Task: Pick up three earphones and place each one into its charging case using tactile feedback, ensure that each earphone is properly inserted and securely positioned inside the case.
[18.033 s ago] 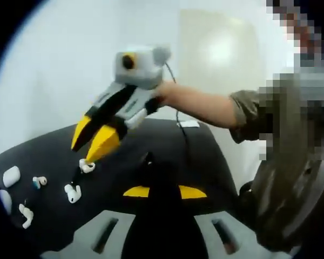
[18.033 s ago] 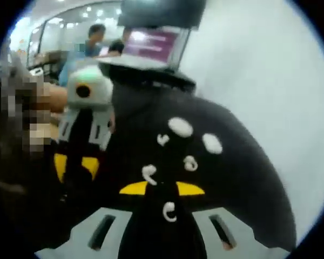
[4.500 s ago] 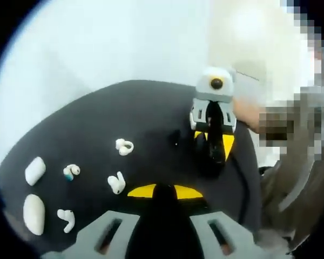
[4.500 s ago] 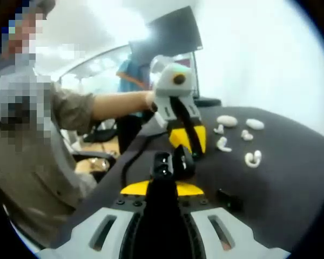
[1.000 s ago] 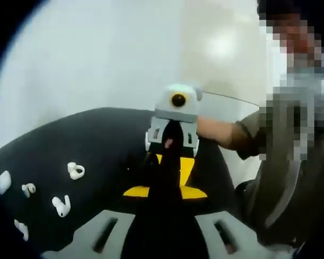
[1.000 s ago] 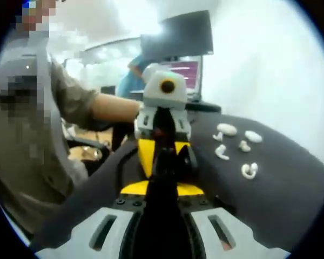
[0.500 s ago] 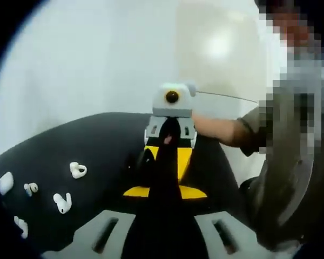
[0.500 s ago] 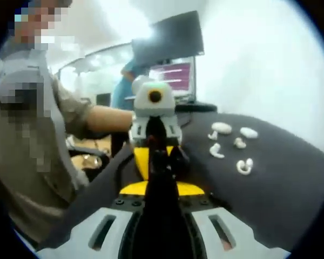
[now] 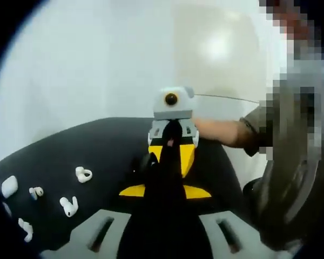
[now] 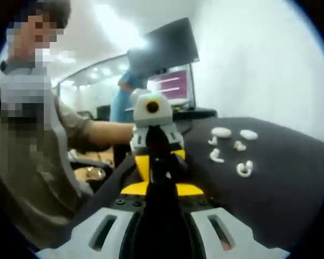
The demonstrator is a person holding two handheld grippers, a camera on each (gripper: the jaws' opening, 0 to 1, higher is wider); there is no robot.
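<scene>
Facing tip to tip: left gripper (image 9: 165, 190) | right gripper (image 10: 161, 186) | grips unclear | earphones (image 10: 244, 169) aside

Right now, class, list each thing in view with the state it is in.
Left tongs: held up, tip to tip with right tongs; grip unclear.
Right tongs: held up likewise; grip unclear.
White earphones: four, loose on the black table, uncased.
White cases: two on the table; lids too blurred.

Probably an office: monitors (image 10: 170, 59), chairs.
</scene>
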